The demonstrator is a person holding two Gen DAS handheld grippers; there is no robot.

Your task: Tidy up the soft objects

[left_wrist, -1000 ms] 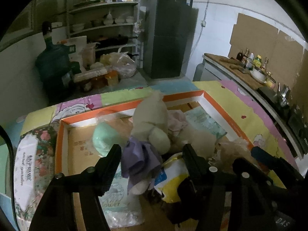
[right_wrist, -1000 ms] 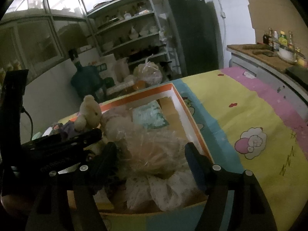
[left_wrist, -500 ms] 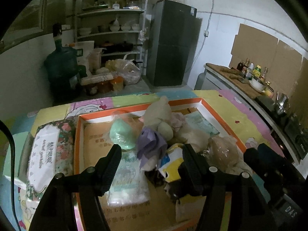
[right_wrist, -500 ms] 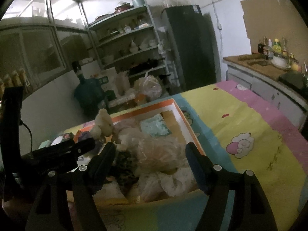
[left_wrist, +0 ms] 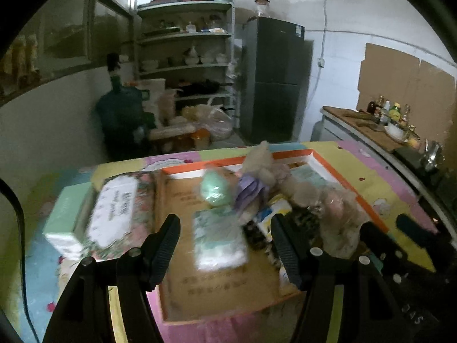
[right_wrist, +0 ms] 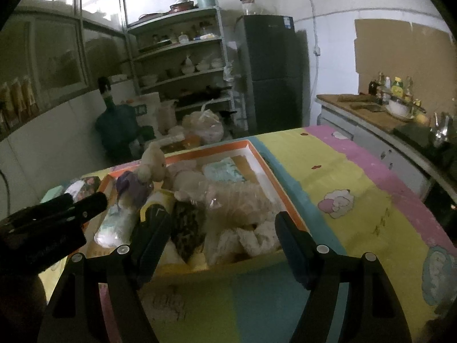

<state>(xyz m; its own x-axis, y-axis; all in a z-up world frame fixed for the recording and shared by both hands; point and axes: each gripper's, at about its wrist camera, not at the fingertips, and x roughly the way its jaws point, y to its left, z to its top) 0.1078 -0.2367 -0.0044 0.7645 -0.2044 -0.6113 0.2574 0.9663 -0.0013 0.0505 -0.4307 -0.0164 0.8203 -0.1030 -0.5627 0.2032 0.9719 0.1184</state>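
Both tongs hang above the near edge of the box, and everything here reads best from that box (left_wrist: 337, 171), a shallow cardboard tray with an orange rim lying on the desk (right_wrist: 357, 188) with its bright patchwork cloth. The left tongs (left_wrist: 225, 245) are spread wide with nothing between them, over the near left part of the box. The right tongs (right_wrist: 220, 243) are likewise released and empty, above the box's near right corner.

Inside the box the soft things are heaped toward its right half. A cream plush toy (left_wrist: 261, 160) sits up near the far rim, with a purple cloth (left_wrist: 248, 191) bunched against its front. Left of the cloth lies a pale green ball (left_wrist: 214, 190). Nearer than the ball, flat on the box floor, is a white and green soft pack (left_wrist: 218, 240). Right of the pack is a yellow and white packet (left_wrist: 281, 208), and beyond that a crinkled clear bag (right_wrist: 242, 200) of pale stuff fills the right side. A dark leopard-print piece (right_wrist: 187, 228) lies at the near rim.

Outside the box, touching its left wall, is a floral wipes pack (left_wrist: 120, 211), and left of that a mint-green carton (left_wrist: 67, 214). The left-wrist view is blurred, so finer detail is lost
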